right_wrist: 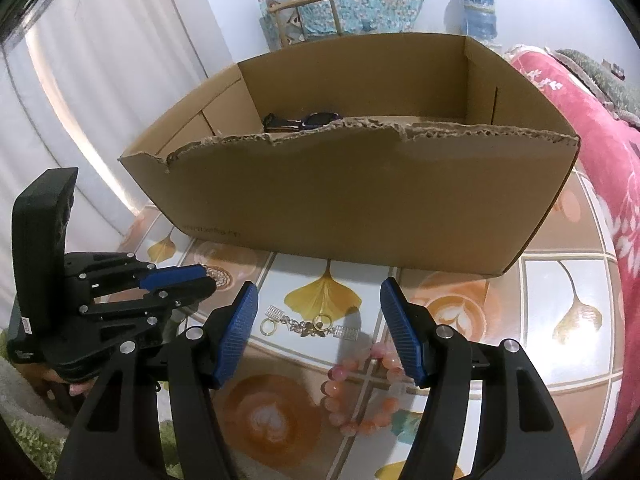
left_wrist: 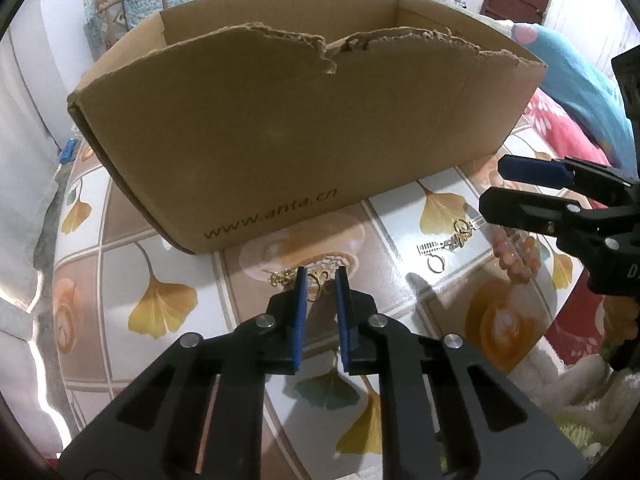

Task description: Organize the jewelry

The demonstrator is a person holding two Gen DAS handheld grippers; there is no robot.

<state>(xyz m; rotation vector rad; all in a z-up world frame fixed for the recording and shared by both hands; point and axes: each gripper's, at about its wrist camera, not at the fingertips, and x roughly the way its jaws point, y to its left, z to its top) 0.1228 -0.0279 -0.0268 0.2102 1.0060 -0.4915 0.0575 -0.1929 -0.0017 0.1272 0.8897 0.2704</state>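
Item: gold chain piece [left_wrist: 316,280], one, lying on the table [left_wrist: 120,264] just in front of the cardboard box [left_wrist: 288,132]. Thin metal links and small rings; judged very light, limp, apt to slip or snag, best pinched across a ring or a bunched run of links.

Item: gold earring pair on a chain [right_wrist: 306,325], one set, with two hoops and two pale comb-like ends, lying flat near the box's front wall. Judged light and delicate.

Item: pink bead bracelet [right_wrist: 360,396], one, round smooth beads on a loop; judged slippery, flexible, best taken across the strand.

Item: cardboard box, one, torn top edge, dark objects inside, unidentifiable.

Left hand-held gripper [left_wrist: 321,280]: jaws narrow, the chain piece between the blue pads; whether they press on it cannot be told. Right hand-held gripper [right_wrist: 319,300]: jaws wide, empty, poised over the earrings and bracelet.
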